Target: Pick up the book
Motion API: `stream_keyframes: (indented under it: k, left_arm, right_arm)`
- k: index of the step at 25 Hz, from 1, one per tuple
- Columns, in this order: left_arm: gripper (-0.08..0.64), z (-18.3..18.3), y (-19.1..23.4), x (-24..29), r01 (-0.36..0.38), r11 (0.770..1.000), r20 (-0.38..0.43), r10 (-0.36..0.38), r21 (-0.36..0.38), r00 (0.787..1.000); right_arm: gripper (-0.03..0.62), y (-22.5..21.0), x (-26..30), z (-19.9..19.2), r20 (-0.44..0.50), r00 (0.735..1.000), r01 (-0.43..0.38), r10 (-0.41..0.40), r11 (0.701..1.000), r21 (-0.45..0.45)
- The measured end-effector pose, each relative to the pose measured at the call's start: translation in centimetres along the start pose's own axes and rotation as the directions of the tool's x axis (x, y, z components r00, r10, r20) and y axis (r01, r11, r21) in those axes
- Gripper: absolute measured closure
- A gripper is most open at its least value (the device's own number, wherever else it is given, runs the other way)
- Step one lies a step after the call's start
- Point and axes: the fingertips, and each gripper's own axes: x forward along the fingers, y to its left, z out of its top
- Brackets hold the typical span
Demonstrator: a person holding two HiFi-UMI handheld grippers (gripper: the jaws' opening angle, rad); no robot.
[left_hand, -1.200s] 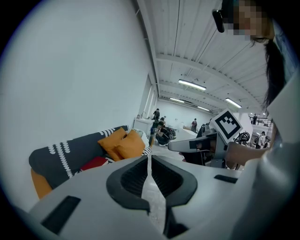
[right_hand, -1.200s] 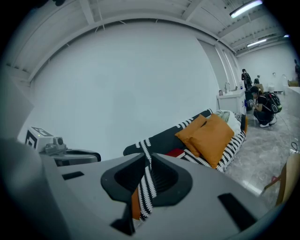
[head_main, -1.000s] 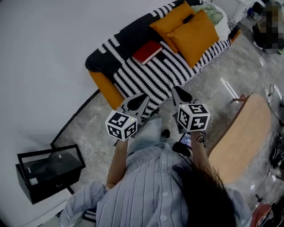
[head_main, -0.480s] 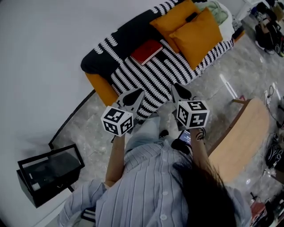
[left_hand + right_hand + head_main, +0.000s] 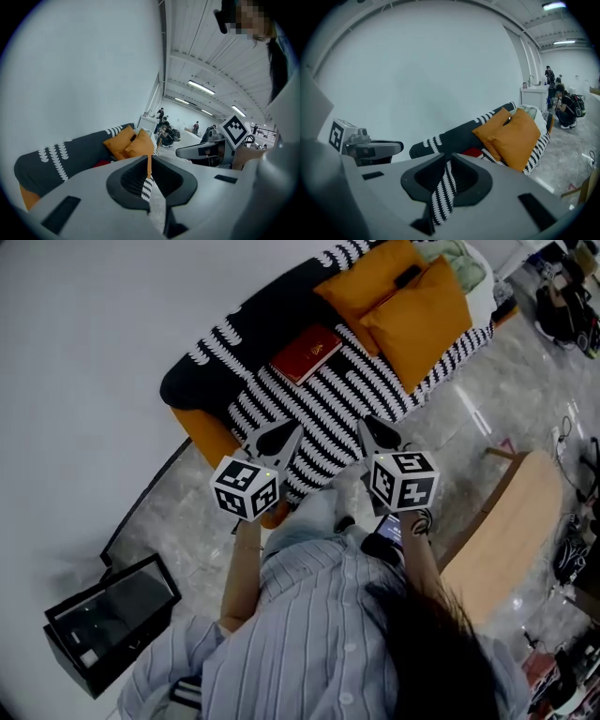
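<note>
Red book (image 5: 307,352) lies flat on the striped sofa (image 5: 328,401), just left of two orange cushions (image 5: 412,306) and well apart from both grippers. Nearer, the left gripper (image 5: 279,435) and right gripper (image 5: 377,432) hang over the sofa's near edge, each with its jaws closed together on nothing.

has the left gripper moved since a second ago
Yes. The left gripper has moved toward the sofa: its marker cube, over the floor before, now overlaps the sofa's orange front edge, nearer the red book.
</note>
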Motion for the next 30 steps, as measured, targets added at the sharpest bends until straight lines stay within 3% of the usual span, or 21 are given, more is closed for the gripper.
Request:
stream_keyframes:
  k: [12,19,30]
  left_arm:
    - [0.546,1.8,6.6,2.4,0.06,0.998,-0.015,-0.061,-0.006,0.998]
    - [0.546,1.8,8.2,3.0,0.075,0.997,-0.026,-0.076,-0.019,0.997]
    - [0.546,0.2,12.2,4.6,0.006,0.997,-0.065,-0.011,-0.077,0.998]
  right_arm:
    - [0.541,1.5,6.3,1.8,-0.053,0.998,0.041,-0.041,0.999,0.0]
    - [0.541,1.2,7.8,2.2,-0.065,0.996,0.064,-0.062,0.998,0.023]
    - [0.541,-1.3,12.5,3.2,-0.103,0.995,0.01,-0.006,0.999,0.041]
